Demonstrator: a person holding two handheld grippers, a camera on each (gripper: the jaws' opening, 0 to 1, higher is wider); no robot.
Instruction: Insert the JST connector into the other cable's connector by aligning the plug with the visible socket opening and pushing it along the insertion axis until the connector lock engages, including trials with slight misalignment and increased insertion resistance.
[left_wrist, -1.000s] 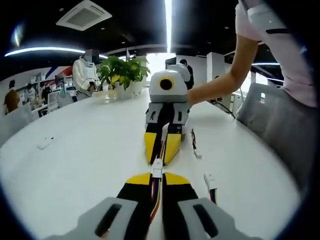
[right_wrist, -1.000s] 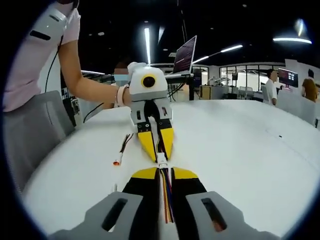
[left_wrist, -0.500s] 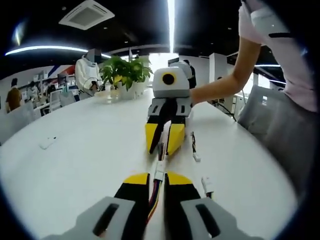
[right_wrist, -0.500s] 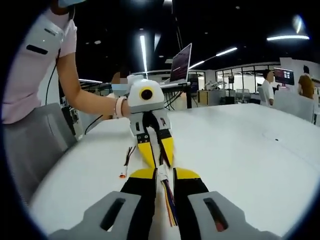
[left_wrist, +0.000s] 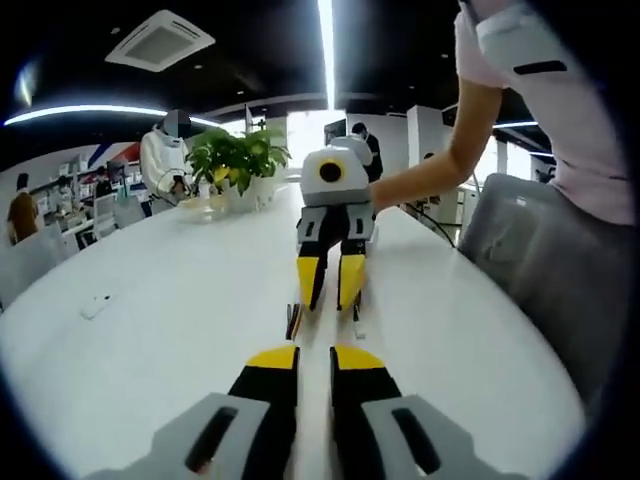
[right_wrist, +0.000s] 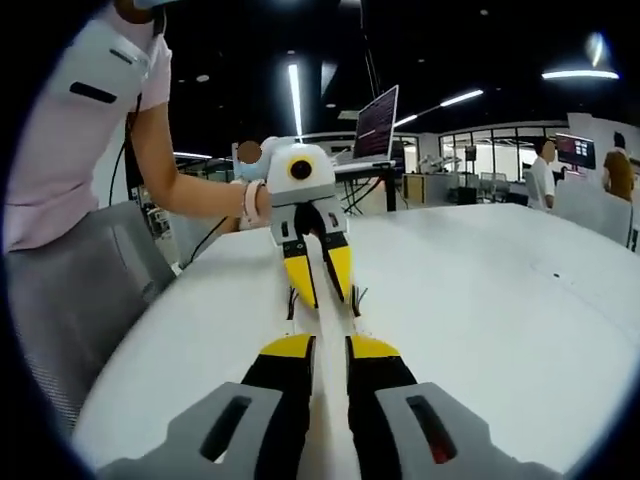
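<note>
Left gripper view
tabletop (left_wrist: 150, 310): white, wide
left claw (left_wrist: 312, 352): narrow gap, holding nothing
cable (left_wrist: 292, 322): on tabletop, between both claws
plant (left_wrist: 235, 155): far tabletop edge

Right gripper view
right claw (right_wrist: 329, 344): narrow, holding nothing
laptop (right_wrist: 378, 115): beyond tabletop

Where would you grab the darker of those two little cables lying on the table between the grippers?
Probably on the wires just behind its connector, leaving the plug end free. The cable lies flat on the table, roughly in line with the left gripper, so come down from above, one jaw on each side. Which end carries the connector is too small to tell.
</note>
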